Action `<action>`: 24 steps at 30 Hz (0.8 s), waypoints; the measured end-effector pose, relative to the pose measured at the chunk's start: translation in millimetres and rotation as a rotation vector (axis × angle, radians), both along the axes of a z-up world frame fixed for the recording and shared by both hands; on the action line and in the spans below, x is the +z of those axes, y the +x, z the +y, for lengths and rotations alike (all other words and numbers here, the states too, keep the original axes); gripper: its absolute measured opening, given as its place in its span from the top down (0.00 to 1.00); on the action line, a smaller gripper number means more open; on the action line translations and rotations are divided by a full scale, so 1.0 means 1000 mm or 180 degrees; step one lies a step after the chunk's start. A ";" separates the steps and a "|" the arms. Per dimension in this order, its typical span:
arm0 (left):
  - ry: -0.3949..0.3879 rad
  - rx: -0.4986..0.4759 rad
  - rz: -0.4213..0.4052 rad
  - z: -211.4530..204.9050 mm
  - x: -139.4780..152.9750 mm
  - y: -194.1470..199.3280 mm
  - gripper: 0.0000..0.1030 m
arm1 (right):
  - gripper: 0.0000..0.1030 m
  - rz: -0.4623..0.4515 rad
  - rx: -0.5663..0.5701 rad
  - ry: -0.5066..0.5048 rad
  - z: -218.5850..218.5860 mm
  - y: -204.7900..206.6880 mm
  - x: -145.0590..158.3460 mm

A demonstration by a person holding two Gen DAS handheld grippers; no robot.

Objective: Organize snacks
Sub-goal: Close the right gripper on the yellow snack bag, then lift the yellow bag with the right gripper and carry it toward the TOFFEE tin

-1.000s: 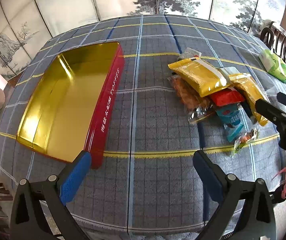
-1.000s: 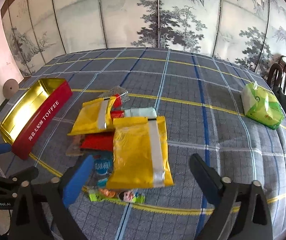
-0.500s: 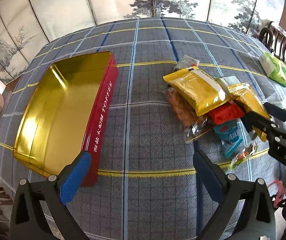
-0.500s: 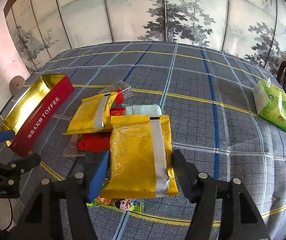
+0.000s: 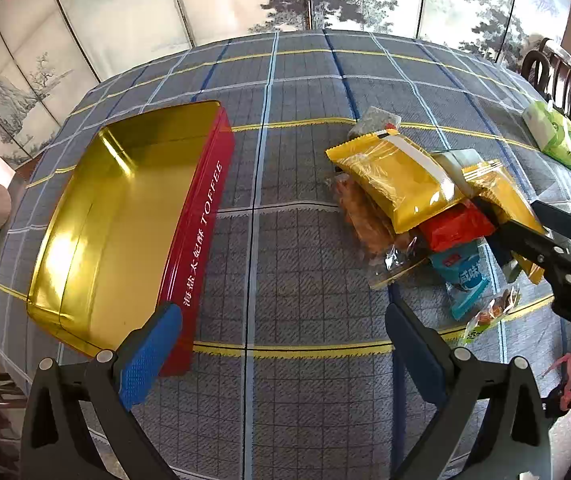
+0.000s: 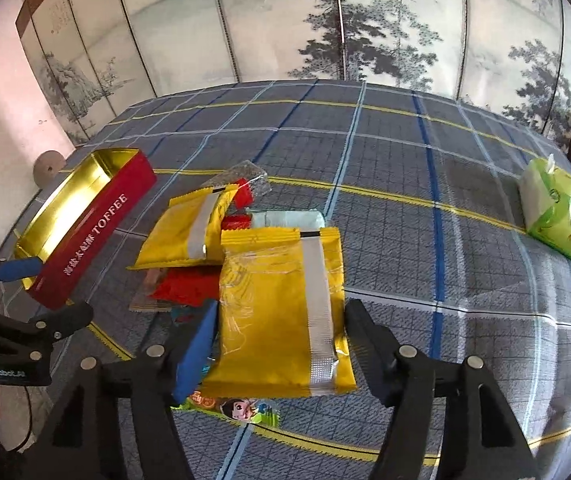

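Straddling the near yellow snack packet [image 6: 281, 304], the right claw [image 6: 281, 334] has just reopened slightly, pads barely touching it.

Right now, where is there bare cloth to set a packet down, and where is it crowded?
Bare cloth lies between the red toffee tin and the snack pile, and between the pile and the green tissue pack. The tin's gold inside is empty. It is crowded at the pile, where the right gripper straddles the near yellow packet.
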State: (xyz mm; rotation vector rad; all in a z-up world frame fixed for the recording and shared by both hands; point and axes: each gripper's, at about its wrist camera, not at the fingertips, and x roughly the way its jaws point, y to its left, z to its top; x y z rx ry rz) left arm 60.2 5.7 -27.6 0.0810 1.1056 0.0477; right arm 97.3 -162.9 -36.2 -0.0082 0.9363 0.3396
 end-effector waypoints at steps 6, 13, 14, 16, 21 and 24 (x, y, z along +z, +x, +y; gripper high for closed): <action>0.0011 0.0013 0.0017 0.001 -0.003 0.002 0.03 | 0.32 0.0079 0.0061 0.0137 0.001 0.002 -0.003; 0.0009 0.0025 0.0023 0.003 -0.001 0.003 0.03 | 0.41 0.0034 0.0025 0.0028 0.003 -0.002 -0.002; 0.0012 0.0024 0.0022 0.003 -0.001 0.003 0.03 | 0.41 0.0032 0.0010 0.0020 0.002 -0.002 -0.001; 0.0012 0.0018 0.0013 0.002 0.001 0.004 0.03 | 0.41 -0.0023 0.0006 -0.0016 0.001 -0.005 0.002; -0.0040 0.0017 -0.0009 -0.001 0.007 0.008 0.03 | 0.41 -0.0265 -0.0154 -0.0064 -0.010 -0.012 0.016; -0.0139 0.0015 -0.0014 -0.003 0.012 0.013 0.03 | 0.41 -0.0383 -0.0369 -0.0246 -0.022 -0.006 0.017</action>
